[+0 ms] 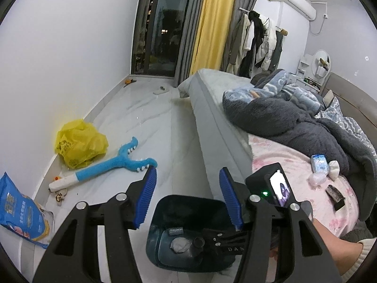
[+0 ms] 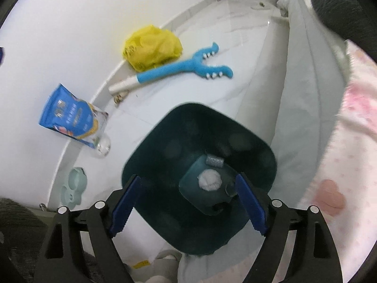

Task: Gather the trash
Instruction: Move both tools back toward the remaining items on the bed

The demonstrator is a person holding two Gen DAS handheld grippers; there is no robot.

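A dark teal bin [image 2: 259, 141] stands on the floor beside the bed. At its bottom lie a crumpled white tissue [image 2: 209, 181], a small grey wrapper [image 2: 214, 162] and a dark round piece [image 2: 229, 189]. My right gripper [image 2: 187, 179] hangs open right above the bin's mouth, with nothing between its blue pads. My left gripper [image 1: 187, 169] is open and empty too, above the bin's [image 1: 165, 202] far rim. On the pink sheet lie a small blue-white pack [image 1: 319, 162], a white tissue wad [image 1: 317, 179] and a flat black item [image 1: 334, 195].
A yellow plastic bag [image 1: 80, 141], a blue plush toy [image 1: 110, 165] and a blue pouch [image 1: 18, 214] lie along the white wall at the left. The bed [image 1: 212, 122] with a grey blanket runs along the right. A person's arm [image 1: 329, 243] reaches in at the lower right.
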